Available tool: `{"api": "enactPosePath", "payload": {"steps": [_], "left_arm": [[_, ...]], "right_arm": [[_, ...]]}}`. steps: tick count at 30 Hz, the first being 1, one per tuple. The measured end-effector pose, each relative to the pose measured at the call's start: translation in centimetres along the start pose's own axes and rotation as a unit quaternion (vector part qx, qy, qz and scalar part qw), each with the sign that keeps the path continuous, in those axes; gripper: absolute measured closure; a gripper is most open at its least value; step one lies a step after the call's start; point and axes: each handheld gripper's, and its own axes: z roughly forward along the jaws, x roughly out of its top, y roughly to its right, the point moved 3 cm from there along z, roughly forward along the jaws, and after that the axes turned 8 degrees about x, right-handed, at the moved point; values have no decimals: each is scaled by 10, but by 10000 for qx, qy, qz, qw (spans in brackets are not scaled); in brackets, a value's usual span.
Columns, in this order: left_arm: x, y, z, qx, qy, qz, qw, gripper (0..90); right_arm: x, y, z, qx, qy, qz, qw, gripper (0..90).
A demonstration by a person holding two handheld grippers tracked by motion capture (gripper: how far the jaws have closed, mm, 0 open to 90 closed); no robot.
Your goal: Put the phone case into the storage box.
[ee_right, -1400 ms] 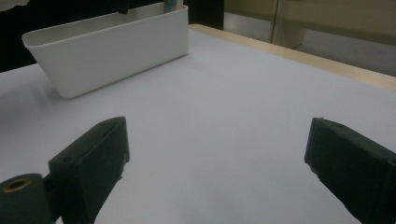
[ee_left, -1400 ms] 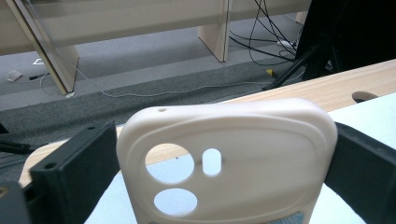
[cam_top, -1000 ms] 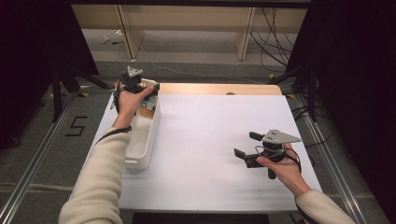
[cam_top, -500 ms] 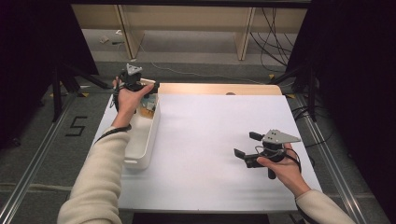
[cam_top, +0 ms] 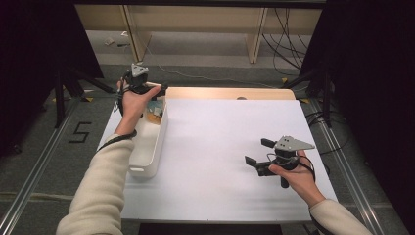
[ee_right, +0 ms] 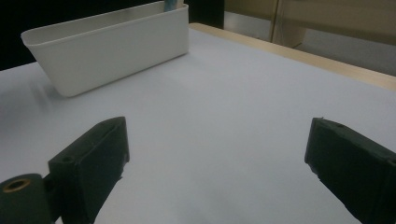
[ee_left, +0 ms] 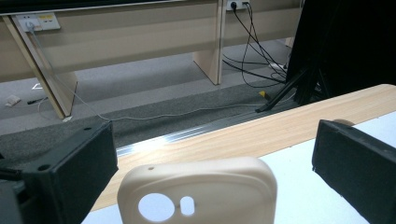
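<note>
Reach into the white bin (cam_top: 149, 147) at the table's left edge was the step in hand, as I judged it. My left gripper (cam_top: 155, 91) hovered over the bin's far end, jaws spread wide. In the left gripper view a beige phone case (ee_left: 198, 191) stood upright between the two jaws, touched by neither, its round camera hole facing the lens. From the high view I could make out a few small items under the hand at the bin's far end, one of them bluish; how many, I could not tell.

My right gripper (cam_top: 258, 153) rested on the near right of the white table (cam_top: 220, 142), well apart from the bin, jaws wide and holding nothing.

Next move, in my judgement: lower the left gripper until the jaws bracketed the case's flat faces, then close. The case looked soft and thin, so it might flex or slip under a shallow grip.

Counts: one bin, one phone case plainly seen, two grippers, one table. Cables (cam_top: 286, 34) lay on the floor beyond the far edge.
</note>
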Motion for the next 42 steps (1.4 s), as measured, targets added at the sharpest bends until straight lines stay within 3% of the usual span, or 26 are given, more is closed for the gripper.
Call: {"api": "enactPosePath", "payload": {"steps": [10,14,23,27,31,42], "left_arm": [[1,5,-11,-72,1,36,10000,0],[-1,8,-22,-166,51,-49,9998,5],[-12,20,-69,-472,247,65,9986,12],[-19,25,-89,-680,296,7,9972,11],[-32,30,-107,-851,314,-39,9959,11],[-66,53,-149,-1317,336,124,9906,14]], "right_arm": [[0,0,0,-2,25,8,10000,74],[0,0,0,-3,20,11,10000,74],[1,0,-1,-15,8,11,10000,74],[1,-1,0,-5,20,3,10000,74],[2,-1,0,-4,28,3,10000,74],[2,-1,0,-13,16,-4,10000,74]]}}
